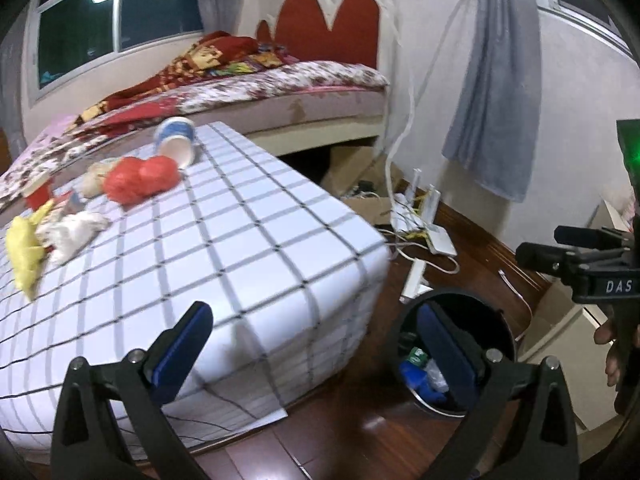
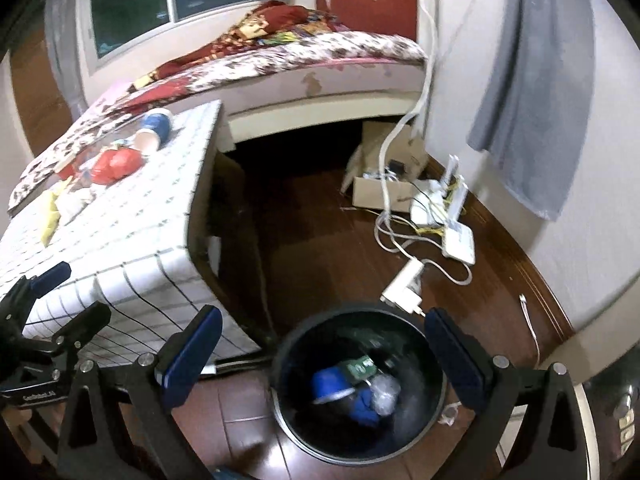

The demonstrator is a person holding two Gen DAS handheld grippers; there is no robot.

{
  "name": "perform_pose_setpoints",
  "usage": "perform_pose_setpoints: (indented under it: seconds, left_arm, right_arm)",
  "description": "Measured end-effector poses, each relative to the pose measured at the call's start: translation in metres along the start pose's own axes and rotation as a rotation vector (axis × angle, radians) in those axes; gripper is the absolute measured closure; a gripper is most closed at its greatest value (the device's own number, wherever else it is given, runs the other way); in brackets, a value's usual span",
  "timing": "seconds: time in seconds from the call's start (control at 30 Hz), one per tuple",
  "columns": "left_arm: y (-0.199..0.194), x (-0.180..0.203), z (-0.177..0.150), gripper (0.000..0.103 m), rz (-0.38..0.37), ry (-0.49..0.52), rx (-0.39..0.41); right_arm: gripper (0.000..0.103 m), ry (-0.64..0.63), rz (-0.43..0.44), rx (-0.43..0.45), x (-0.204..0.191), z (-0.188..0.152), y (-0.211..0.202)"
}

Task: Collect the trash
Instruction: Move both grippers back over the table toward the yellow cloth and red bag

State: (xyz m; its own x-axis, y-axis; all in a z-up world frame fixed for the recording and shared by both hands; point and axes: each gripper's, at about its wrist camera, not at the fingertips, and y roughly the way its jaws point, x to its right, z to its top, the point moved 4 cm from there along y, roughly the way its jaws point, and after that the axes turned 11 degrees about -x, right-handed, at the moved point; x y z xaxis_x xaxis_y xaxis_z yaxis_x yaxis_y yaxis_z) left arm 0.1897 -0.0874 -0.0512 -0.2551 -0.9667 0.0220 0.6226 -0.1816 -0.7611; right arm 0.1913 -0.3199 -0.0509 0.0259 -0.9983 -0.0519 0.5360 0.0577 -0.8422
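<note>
A black round bin (image 2: 360,384) stands on the wooden floor by the table corner, holding a blue cup (image 2: 332,386), a green packet and clear plastic. My right gripper (image 2: 324,356) hangs open above its mouth, nothing between the fingers. My left gripper (image 1: 316,344) is open too, over the corner of the checked table (image 1: 248,248), with the bin (image 1: 452,344) behind its right finger. On the table lie a tipped paper cup (image 1: 176,142), a red crumpled bag (image 1: 140,178), white tissue (image 1: 74,232) and a yellow wrapper (image 1: 26,250).
A bed (image 1: 280,88) with patterned bedding runs behind the table. Cardboard boxes (image 2: 384,188), white routers (image 2: 456,236), cables and a plug adapter (image 2: 404,290) clutter the floor by the wall. A grey cloth (image 2: 536,92) hangs on the right wall.
</note>
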Motion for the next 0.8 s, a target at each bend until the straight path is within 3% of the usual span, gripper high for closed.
perform_pose_setpoints:
  seconds: [0.43,0.8]
  left_arm:
    - [-0.034,-0.110,-0.001,0.000,0.139,-0.154,0.062]
    - [-0.056,-0.235,-0.018,0.000,0.281,-0.322,0.064]
  right_arm:
    - [0.001,-0.171,0.092,0.051,-0.117,0.044,0.005]
    - [0.001,-0.301,0.161,0.109,-0.222,0.077,0.019]
